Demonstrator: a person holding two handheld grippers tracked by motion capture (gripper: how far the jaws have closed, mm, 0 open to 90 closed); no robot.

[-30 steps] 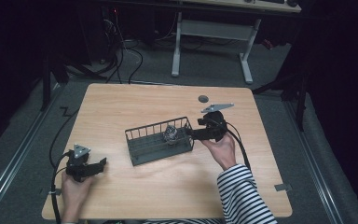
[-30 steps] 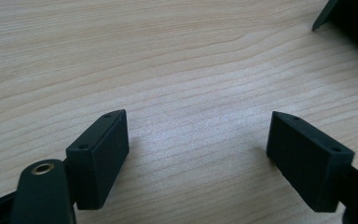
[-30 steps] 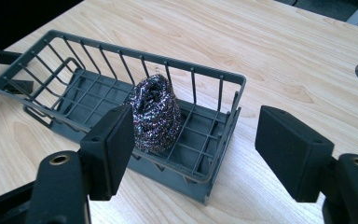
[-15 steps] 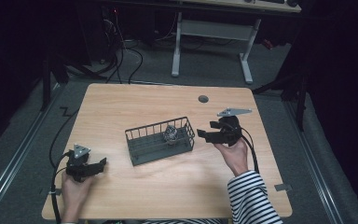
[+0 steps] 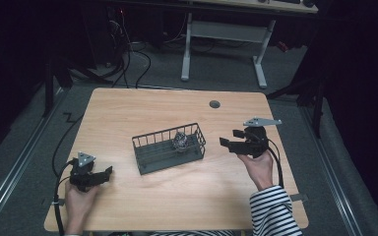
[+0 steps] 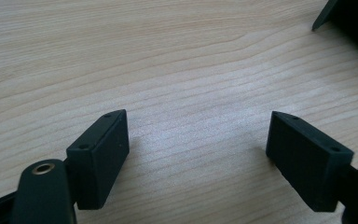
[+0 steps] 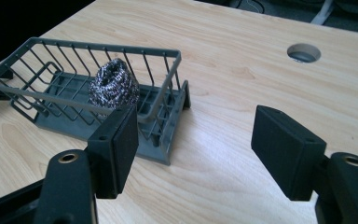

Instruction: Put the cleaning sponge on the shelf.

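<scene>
A: High view, left to right. What's the left gripper (image 5: pixel 100 174) doing down at the near left corner of the table (image 5: pixel 128 113)?

B: Parked, I'd say. It sits low over bare wood, well apart from the basket (image 5: pixel 147 160). The left gripper view has its jaws spread wide with nothing but wood grain between them. It looks placed there to keep out of the way.

A: And the middle?

B: The wire basket lies at an angle near the table's centre. The scourer (image 5: pixel 180 141), a ball of steel wool, sits inside it towards the right end, resting on the basket floor. The basket's bars keep it from rolling off.

A: So the scourer is already in the basket?

B: Yes, and nothing touches it.

A: Then the right gripper (image 5: pixel 229 139)?

B: Just right of the basket, apart from it, pointing back at it. In the right gripper view its jaws stand partly open with only table between them, the scourer (image 7: pixel 114 84) beyond the left pad. They have just been closing, empty. My reading is that the drop is done and the hand is clear of the rim.

A: Anything further right?

B: A cable hole (image 5: pixel 214 104) near the far edge.
</scene>
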